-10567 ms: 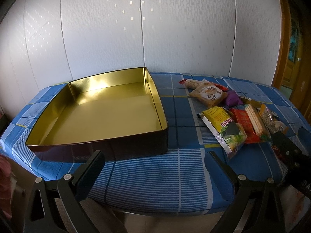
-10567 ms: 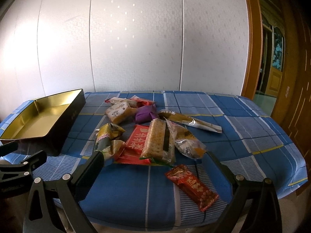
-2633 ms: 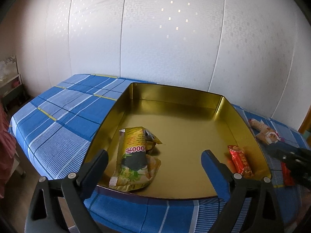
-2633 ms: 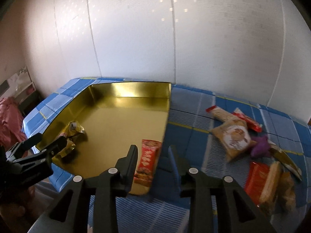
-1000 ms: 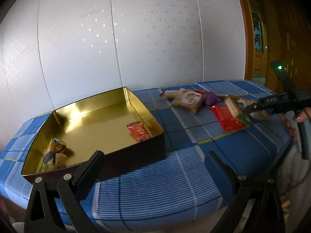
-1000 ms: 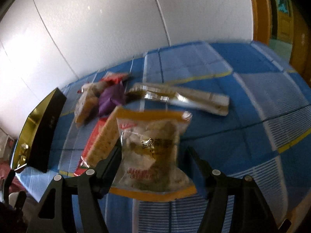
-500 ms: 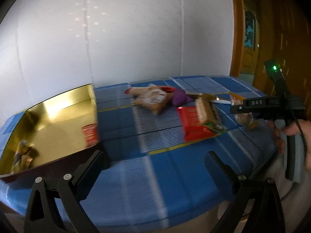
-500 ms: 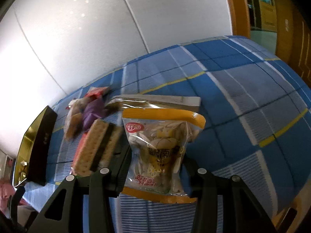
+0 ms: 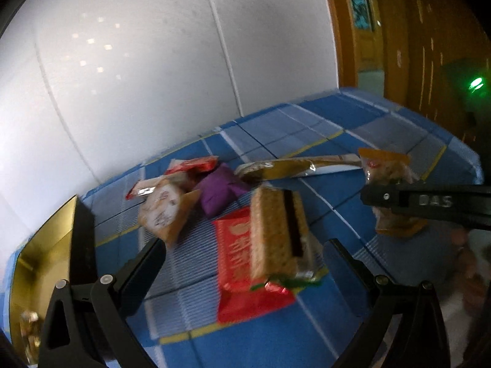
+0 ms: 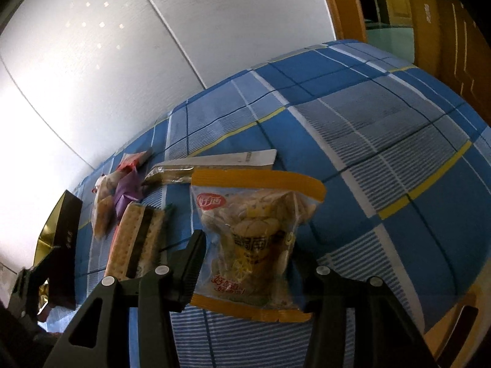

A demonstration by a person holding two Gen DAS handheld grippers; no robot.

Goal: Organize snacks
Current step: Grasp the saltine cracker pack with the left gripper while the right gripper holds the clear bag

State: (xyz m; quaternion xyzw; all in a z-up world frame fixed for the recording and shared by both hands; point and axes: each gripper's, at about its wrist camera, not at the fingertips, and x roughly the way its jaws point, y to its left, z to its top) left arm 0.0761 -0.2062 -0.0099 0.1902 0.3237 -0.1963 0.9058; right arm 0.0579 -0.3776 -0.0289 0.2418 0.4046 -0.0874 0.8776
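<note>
My right gripper (image 10: pixel 250 245) is shut on a clear snack bag with orange bands (image 10: pixel 254 230) and holds it just above the blue checked cloth; the bag also shows in the left wrist view (image 9: pixel 389 171). My left gripper (image 9: pixel 245 257) is open, its fingers on either side of a cracker pack (image 9: pixel 276 233) that lies on a red packet (image 9: pixel 236 263). A tan bag (image 9: pixel 165 211), a purple packet (image 9: pixel 219 191) and a long gold packet (image 9: pixel 285 167) lie behind. The gold tin (image 9: pixel 43 263) is at the left.
The right gripper's black body (image 9: pixel 429 204) crosses the right of the left wrist view. The table's right edge (image 10: pixel 460 245) is close, with a wooden door (image 9: pixel 414 46) beyond. A white wall stands behind the table.
My left gripper has swung right and forward from the tin to the cracker pack. My right gripper has closed tighter on the orange-banded bag and raised it slightly.
</note>
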